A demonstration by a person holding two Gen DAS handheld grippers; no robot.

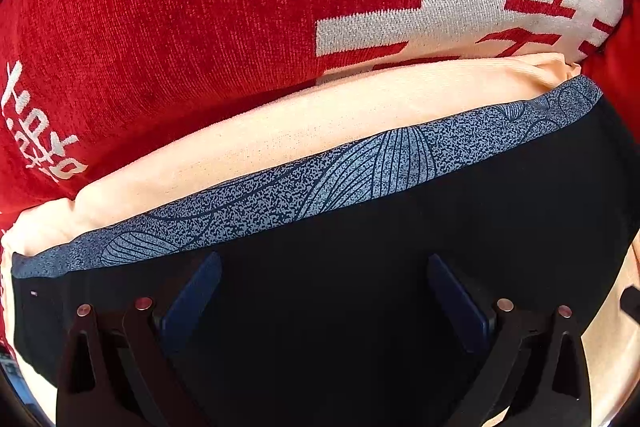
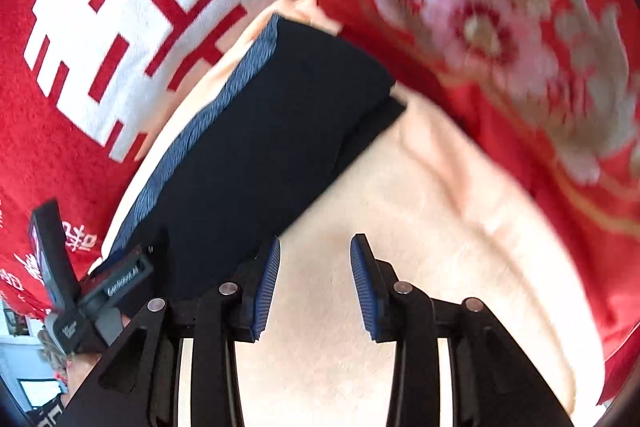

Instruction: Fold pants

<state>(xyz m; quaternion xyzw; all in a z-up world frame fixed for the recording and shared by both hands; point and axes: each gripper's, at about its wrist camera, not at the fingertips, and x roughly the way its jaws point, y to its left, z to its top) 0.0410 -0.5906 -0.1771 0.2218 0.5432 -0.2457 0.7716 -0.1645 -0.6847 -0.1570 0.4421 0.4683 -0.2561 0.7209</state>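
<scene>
The black pants [image 1: 460,211] lie folded into a compact block on a peach sheet [image 1: 280,131], with a grey-blue patterned waistband [image 1: 360,159] along the far edge. My left gripper [image 1: 324,263] is open, low over the black fabric, with the cloth between and below its fingers. In the right wrist view the folded pants [image 2: 280,123] lie ahead and to the left. My right gripper [image 2: 316,247] is open and empty over the bare peach sheet [image 2: 420,211], just right of the pants' near edge. The left gripper [image 2: 96,291] shows at lower left by the waistband end.
A red pillow with white characters [image 1: 200,7] lies right behind the pants. A red quilt with pink and gold flowers [image 2: 500,27] lies to the right of the pants, over the sheet's far right side.
</scene>
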